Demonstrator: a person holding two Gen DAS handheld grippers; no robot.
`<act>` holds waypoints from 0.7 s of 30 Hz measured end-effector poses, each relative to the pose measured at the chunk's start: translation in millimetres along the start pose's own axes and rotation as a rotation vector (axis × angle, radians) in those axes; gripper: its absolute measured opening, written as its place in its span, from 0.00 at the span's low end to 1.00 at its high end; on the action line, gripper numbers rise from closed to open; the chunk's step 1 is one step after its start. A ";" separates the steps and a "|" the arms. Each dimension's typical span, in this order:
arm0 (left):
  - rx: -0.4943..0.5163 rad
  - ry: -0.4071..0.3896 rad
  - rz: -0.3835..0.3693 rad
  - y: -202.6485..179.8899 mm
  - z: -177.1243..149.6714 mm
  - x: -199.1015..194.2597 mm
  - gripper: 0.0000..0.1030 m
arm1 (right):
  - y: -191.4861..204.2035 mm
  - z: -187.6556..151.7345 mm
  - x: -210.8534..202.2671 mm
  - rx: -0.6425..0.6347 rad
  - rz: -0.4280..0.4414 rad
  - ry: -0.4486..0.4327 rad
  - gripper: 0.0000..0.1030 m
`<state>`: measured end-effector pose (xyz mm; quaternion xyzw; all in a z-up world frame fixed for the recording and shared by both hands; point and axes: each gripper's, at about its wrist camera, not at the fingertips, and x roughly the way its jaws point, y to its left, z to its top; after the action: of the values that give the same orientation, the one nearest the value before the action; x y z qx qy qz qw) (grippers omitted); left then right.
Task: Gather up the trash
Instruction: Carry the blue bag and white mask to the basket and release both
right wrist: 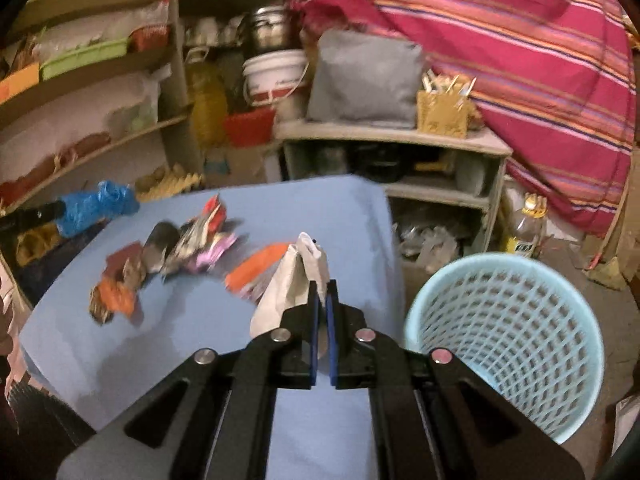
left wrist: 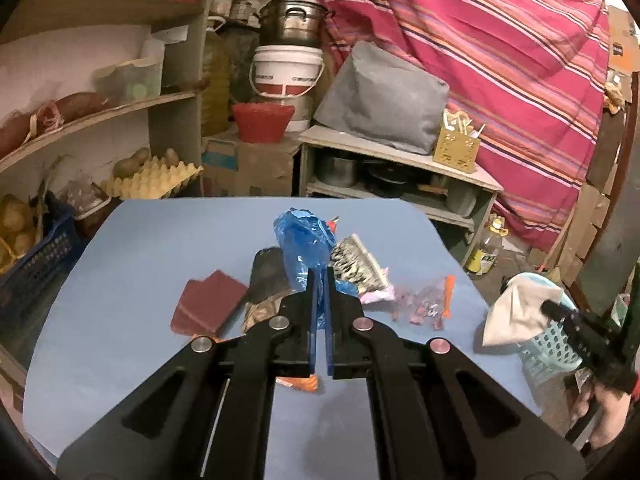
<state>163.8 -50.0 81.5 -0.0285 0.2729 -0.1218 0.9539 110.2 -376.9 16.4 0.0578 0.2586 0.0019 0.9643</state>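
Observation:
My left gripper (left wrist: 319,276) is shut on a crumpled blue plastic bag (left wrist: 302,240) and holds it above the blue table (left wrist: 120,280); the bag also shows in the right wrist view (right wrist: 94,206). My right gripper (right wrist: 322,288) is shut on a white paper scrap (right wrist: 290,284), held over the table's right edge beside the light blue mesh basket (right wrist: 504,340). In the left wrist view the right gripper (left wrist: 550,308) holds the white scrap (left wrist: 516,312) in front of the basket (left wrist: 548,348). Wrappers lie on the table: a maroon one (left wrist: 208,300), a striped one (left wrist: 358,264), pink bits (left wrist: 424,300), an orange one (right wrist: 256,268).
Shelves with potatoes and an egg tray (left wrist: 152,176) stand at the left. A low cabinet (left wrist: 400,168) with a grey bag (left wrist: 384,96) stands behind the table. An oil bottle (right wrist: 528,224) stands on the floor. A striped pink cloth (left wrist: 500,60) hangs at the right.

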 end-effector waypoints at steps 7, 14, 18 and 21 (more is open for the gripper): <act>0.041 -0.020 -0.060 -36.7 21.4 0.0 0.01 | -59.5 27.7 -28.2 0.096 -0.055 -0.112 0.03; 0.112 -0.017 -0.166 -112.0 22.9 15.9 0.01 | -125.9 10.3 -39.7 0.222 -0.147 -0.122 0.03; 0.160 0.000 -0.253 -170.3 7.4 33.5 0.01 | -151.1 0.3 -50.3 0.247 -0.209 -0.120 0.03; 0.188 0.023 -0.313 -211.5 -7.3 47.2 0.01 | -160.3 -7.6 -59.1 0.229 -0.262 -0.113 0.03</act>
<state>152.8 -266.5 76.6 0.0199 0.2634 -0.2940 0.9186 51.0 -537.3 21.3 0.1331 0.2080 -0.1562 0.9564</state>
